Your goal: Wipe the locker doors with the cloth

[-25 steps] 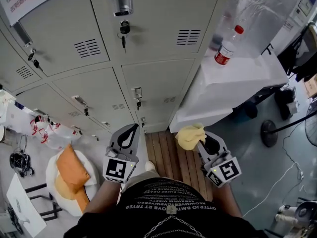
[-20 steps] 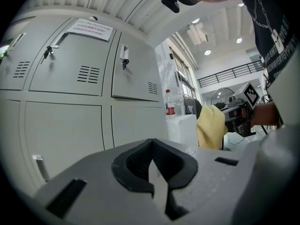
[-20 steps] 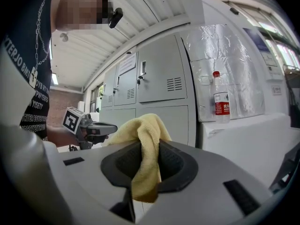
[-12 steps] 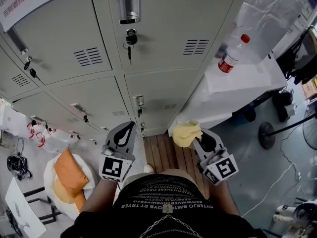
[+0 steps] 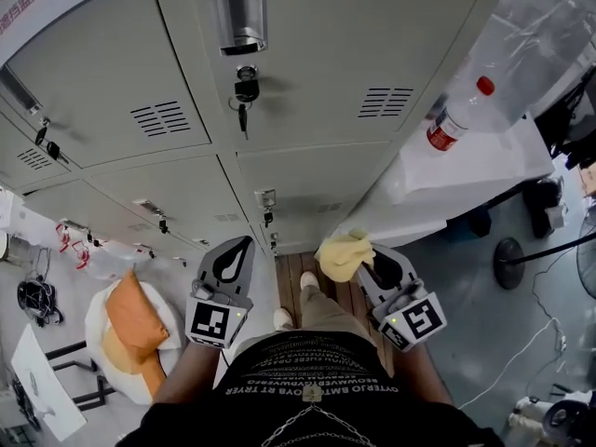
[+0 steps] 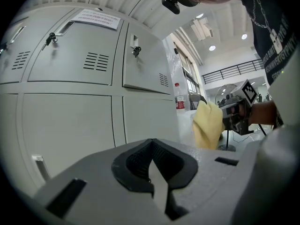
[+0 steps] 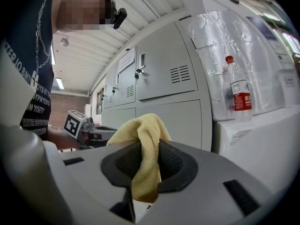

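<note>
A bank of grey metal locker doors (image 5: pixel 307 63) fills the wall in front of me, with vents and keys hanging in the locks (image 5: pixel 244 89). My right gripper (image 5: pixel 365 257) is shut on a yellow cloth (image 5: pixel 343 253), which bunches out past its tip, a short way off the lower locker doors. In the right gripper view the cloth (image 7: pixel 143 146) hangs pinched between the jaws. My left gripper (image 5: pixel 235 257) is held level beside it, shut with nothing in it. The left gripper view shows the doors (image 6: pixel 70 111) close ahead and the cloth (image 6: pixel 208 124) to the right.
A white covered table (image 5: pixel 475 170) stands against the lockers at the right, with a red-capped plastic bottle (image 5: pixel 454 115) on it. An orange cushion (image 5: pixel 132 317) on a white chair sits at lower left. A fan base (image 5: pixel 508 259) and cables lie on the floor at right.
I have stepped closer to the lockers, which now fill more of the head view. Both grippers moved slightly forward, the cloth still held in the right one.
</note>
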The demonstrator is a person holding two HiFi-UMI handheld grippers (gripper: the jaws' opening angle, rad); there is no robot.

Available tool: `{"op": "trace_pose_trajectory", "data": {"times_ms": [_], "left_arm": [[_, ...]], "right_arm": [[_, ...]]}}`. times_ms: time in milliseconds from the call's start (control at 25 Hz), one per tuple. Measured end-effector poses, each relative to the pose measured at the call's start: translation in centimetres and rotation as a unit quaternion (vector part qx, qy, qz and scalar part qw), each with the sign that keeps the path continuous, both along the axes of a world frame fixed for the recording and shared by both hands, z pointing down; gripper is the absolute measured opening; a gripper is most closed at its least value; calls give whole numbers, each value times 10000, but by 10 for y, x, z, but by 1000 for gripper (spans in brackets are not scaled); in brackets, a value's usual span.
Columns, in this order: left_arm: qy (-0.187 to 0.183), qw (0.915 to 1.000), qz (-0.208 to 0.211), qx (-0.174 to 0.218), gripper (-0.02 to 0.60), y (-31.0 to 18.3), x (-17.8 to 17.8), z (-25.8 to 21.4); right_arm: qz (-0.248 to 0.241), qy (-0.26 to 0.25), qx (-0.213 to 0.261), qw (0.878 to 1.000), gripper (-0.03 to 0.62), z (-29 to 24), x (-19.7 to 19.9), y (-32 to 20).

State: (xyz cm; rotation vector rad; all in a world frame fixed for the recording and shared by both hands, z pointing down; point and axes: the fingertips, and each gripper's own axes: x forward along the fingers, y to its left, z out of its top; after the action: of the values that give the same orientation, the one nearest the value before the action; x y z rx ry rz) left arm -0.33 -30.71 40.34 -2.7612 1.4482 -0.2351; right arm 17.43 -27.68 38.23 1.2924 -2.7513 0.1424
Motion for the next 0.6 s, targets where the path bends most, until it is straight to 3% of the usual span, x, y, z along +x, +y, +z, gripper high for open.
{"op": "trace_pose_trajectory", "data": {"times_ms": [240,600], "left_arm": [[-1,9996,-240,177,3,-24,-2,-16],[110,9989,-427,125,3,-45,1,-13]], "right_arm": [[-586,-39,116,9982,77,-17,-23,-32],[-1311,105,405,9905,77,-38,-63,-61]]}}
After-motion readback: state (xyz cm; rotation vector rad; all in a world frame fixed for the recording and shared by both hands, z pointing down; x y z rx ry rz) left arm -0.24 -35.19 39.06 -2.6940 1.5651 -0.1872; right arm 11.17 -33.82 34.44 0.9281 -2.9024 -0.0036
